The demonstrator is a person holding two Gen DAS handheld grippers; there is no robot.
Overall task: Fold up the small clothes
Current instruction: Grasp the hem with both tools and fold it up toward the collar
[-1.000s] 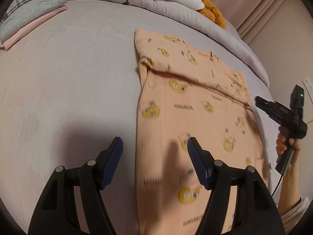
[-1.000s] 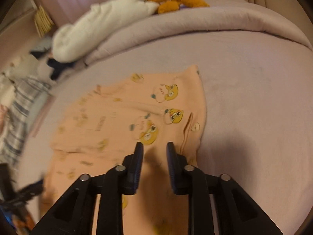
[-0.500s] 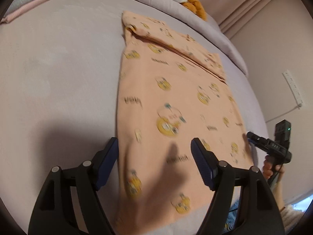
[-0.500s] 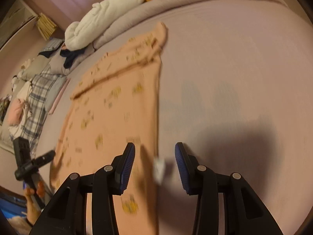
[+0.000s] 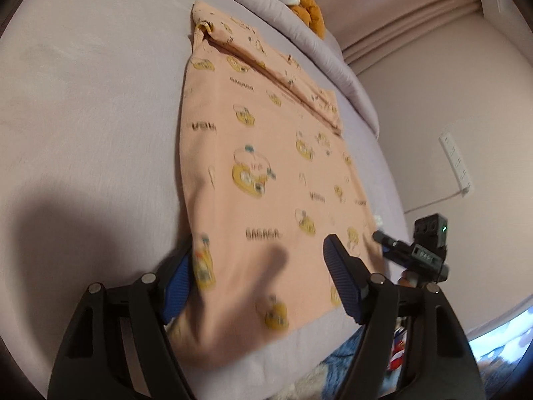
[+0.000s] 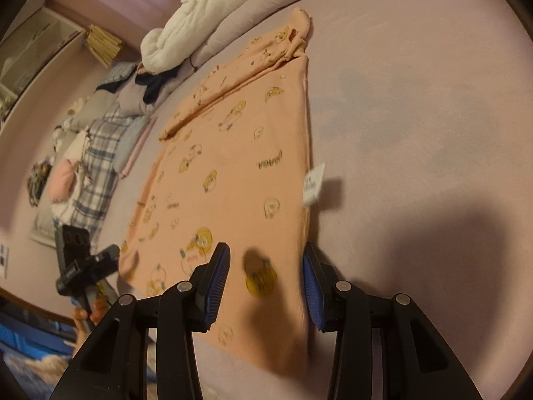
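A peach garment [image 5: 266, 153] printed with yellow cartoon figures lies flat on the lilac bed [image 5: 83, 116], its far end folded over into a band. My left gripper [image 5: 260, 260] sits low at the near left corner, jaws wide and closing a little. The hem lies between them and drapes over the left finger [image 5: 180, 283], with no pad pressing. My right gripper [image 6: 265, 253] is open astride the near right corner of the garment [image 6: 233, 173], just below a white care label [image 6: 313, 183]. Each view shows the other gripper [image 5: 393, 245] [image 6: 90, 263] at the opposite corner.
A rolled lilac quilt [image 5: 326, 66] runs along the bed's far side with a white cloth [image 6: 186, 30] and an orange plush toy [image 5: 309, 13] on it. Plaid and pink clothes [image 6: 96, 160] are piled at the left. A wall socket strip [image 5: 456, 163] is on the right.
Both grippers pulled back from the garment's far and middle part to its near hem and dropped lower. The right jaws widened. The garment now lies between each pair of fingers.
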